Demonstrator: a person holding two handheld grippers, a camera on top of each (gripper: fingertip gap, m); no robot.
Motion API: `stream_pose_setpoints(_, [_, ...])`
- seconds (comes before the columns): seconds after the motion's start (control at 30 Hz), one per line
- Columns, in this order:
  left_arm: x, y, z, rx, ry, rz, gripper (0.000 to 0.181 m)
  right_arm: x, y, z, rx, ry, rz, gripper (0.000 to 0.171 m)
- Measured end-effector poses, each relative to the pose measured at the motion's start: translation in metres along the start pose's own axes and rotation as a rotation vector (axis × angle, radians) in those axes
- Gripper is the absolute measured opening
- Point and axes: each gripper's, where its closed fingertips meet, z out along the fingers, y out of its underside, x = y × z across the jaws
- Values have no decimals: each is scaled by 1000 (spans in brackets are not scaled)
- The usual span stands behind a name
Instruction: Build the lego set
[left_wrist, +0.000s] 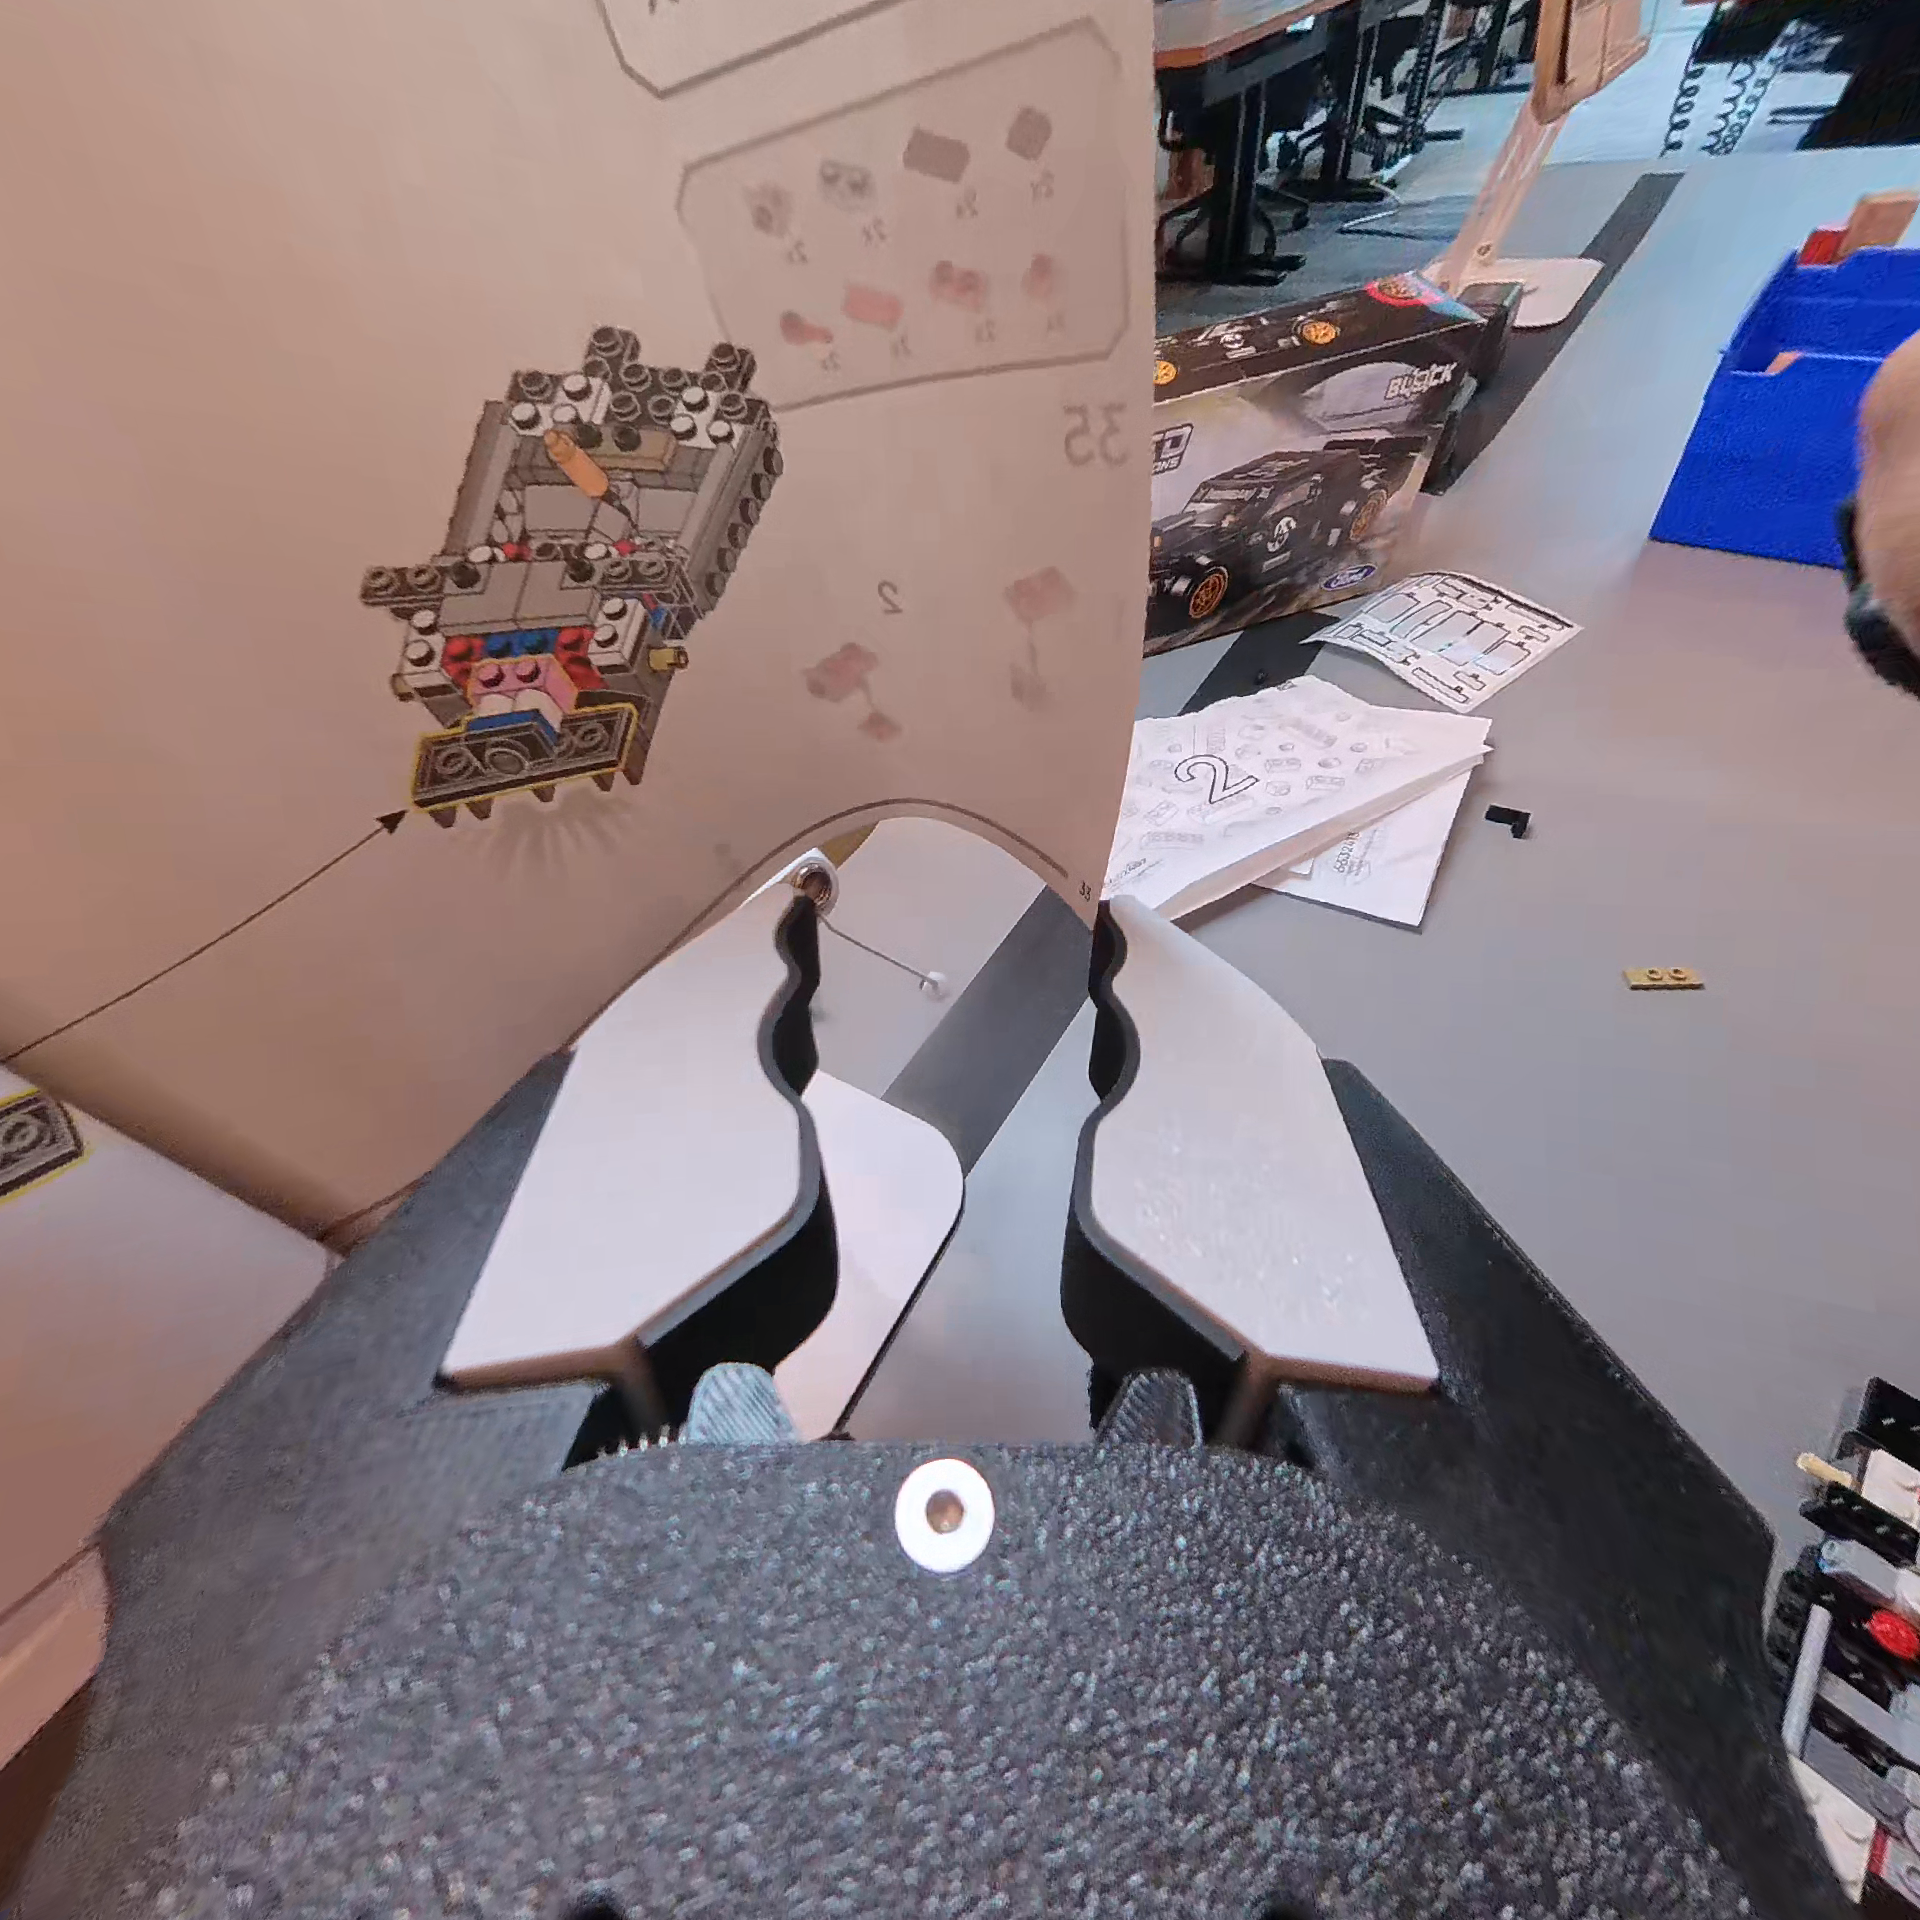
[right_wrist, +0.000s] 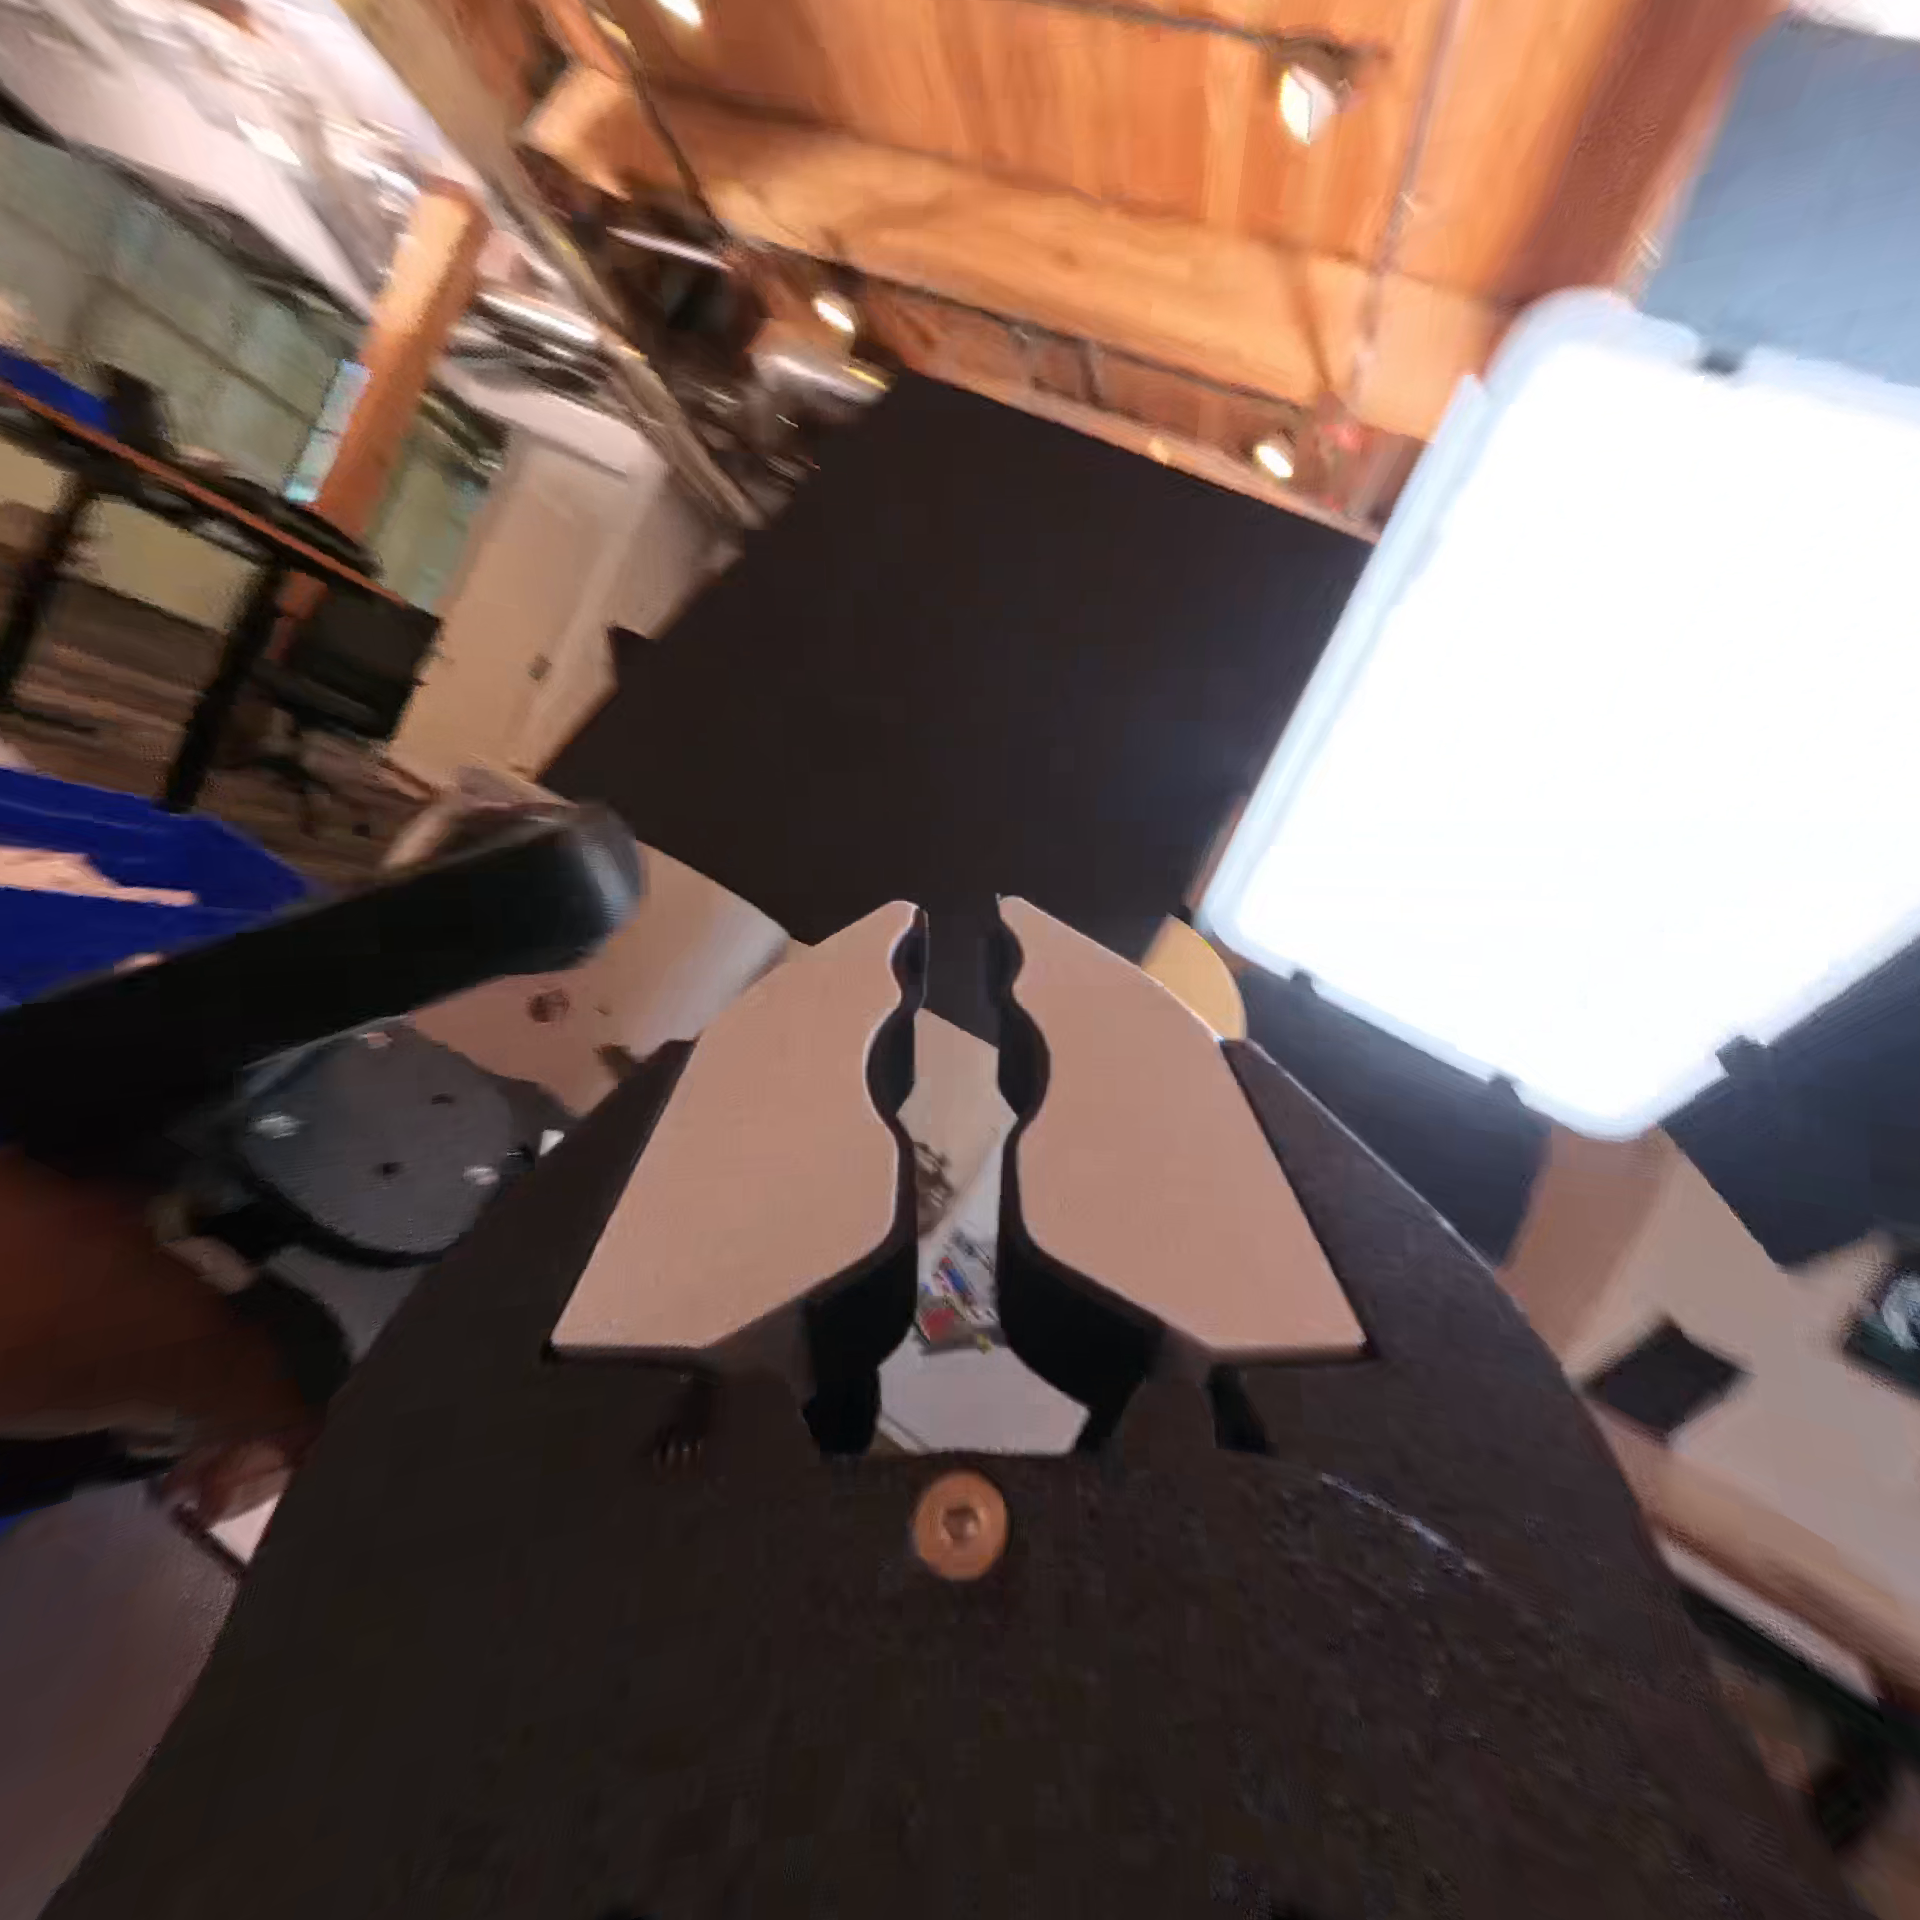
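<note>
The left hand-held gripper (left_wrist: 951, 935) has black bumpy sides and pale grey fingers (left_wrist: 644, 1174). The booklet page (left_wrist: 436, 260) is cream, with a brick picture in grey, black, red, blue and pink, ringed in yellow below. The bench (left_wrist: 1558, 1143) is grey with a dark stripe. The box (left_wrist: 1309, 457) is black, with a black car on it. The bin (left_wrist: 1787, 416) is bright blue. A small plate (left_wrist: 1663, 977) is tan. The right hand-held gripper (right_wrist: 961, 925) is dark with pale fingers (right_wrist: 769, 1164), under an orange wooden ceiling (right_wrist: 1039, 135) and beside a white glowing panel (right_wrist: 1600, 707).
</note>
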Motion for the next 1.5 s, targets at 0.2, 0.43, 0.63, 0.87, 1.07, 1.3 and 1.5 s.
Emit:
stream_pose_setpoints(0.2, [3, 3, 3, -11, 9, -12, 50, -46, 116, 19, -544, -245, -17, 0])
stream_pose_setpoints(0.43, [-27, 6, -26, -12, -130, 5, 47, 8, 202, 21, -742, -4, -5, 7])
stream_pose_setpoints(0.63, [-63, 8, -44, -7, -252, -39, 44, 21, 210, 14, -746, 51, -25, 11])
stream_pose_setpoints(0.87, [-72, 10, -42, -24, -289, -31, 39, 24, 215, 5, -774, 18, 23, 12])
stream_pose_setpoints(1.07, [-77, 12, -37, -44, -323, -48, 30, 21, 194, -11, -701, -27, 126, 13])
stream_pose_setpoints(1.3, [-73, 3, -45, -10, -368, -52, 25, 7, 142, -51, -593, -95, 273, 14])
stream_pose_setpoints(1.5, [-36, -31, -90, 159, -380, -8, 14, -12, 122, -102, -621, -217, 297, 16])
